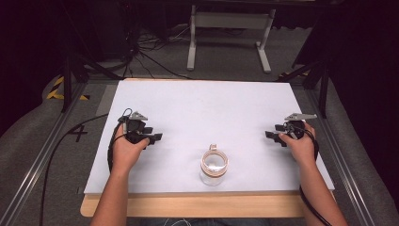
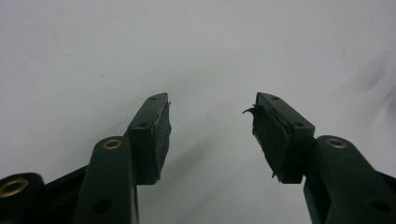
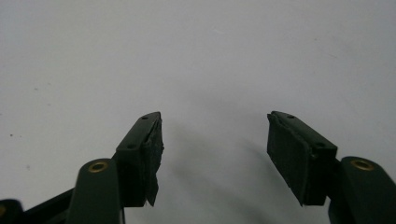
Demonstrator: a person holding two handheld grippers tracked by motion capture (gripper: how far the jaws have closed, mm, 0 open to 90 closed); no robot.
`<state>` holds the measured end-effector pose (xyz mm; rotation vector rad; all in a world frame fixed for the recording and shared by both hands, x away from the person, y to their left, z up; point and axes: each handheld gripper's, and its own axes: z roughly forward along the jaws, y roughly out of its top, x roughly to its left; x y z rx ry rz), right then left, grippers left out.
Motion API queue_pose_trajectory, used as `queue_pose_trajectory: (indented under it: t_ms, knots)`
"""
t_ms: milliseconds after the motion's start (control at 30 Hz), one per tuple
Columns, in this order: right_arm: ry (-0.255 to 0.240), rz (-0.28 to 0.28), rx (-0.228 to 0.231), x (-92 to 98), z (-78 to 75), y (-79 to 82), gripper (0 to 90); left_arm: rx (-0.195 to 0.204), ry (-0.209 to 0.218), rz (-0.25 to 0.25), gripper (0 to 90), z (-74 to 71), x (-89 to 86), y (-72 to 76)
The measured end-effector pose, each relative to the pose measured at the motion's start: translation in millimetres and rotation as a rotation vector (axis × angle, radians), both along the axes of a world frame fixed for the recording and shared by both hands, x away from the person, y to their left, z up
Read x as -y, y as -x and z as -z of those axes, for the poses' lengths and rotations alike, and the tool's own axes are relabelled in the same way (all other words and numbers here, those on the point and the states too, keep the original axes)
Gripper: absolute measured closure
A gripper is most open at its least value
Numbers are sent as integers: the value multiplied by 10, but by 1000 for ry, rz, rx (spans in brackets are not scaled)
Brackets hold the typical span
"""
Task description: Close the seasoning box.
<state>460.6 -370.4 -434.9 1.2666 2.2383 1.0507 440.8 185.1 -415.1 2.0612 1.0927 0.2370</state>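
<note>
A clear glass jar (image 1: 214,167) with a tan rim and a small clasp stands upright on the white board (image 1: 202,108), near its front edge at the middle. My left gripper (image 1: 154,136) rests on the board to the jar's left, held in a hand, and points right. My right gripper (image 1: 274,135) sits to the jar's right and points left. In the left gripper view the left gripper (image 2: 210,119) is open over bare white surface. In the right gripper view the right gripper (image 3: 215,135) is open too, nothing between its pads.
The white board lies on a wooden tabletop (image 1: 197,205) whose front strip shows. Metal rails (image 1: 42,155) run along both sides. Beyond the board are cables (image 1: 141,47) on grey carpet and a white stand (image 1: 230,33).
</note>
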Motion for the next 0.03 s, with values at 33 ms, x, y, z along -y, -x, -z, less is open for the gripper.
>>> queue_pose_trajectory:
  t_ms: [33]
  knots:
    - [0,0,0,0,0,0,370,0,0,0,458,0,0,0]
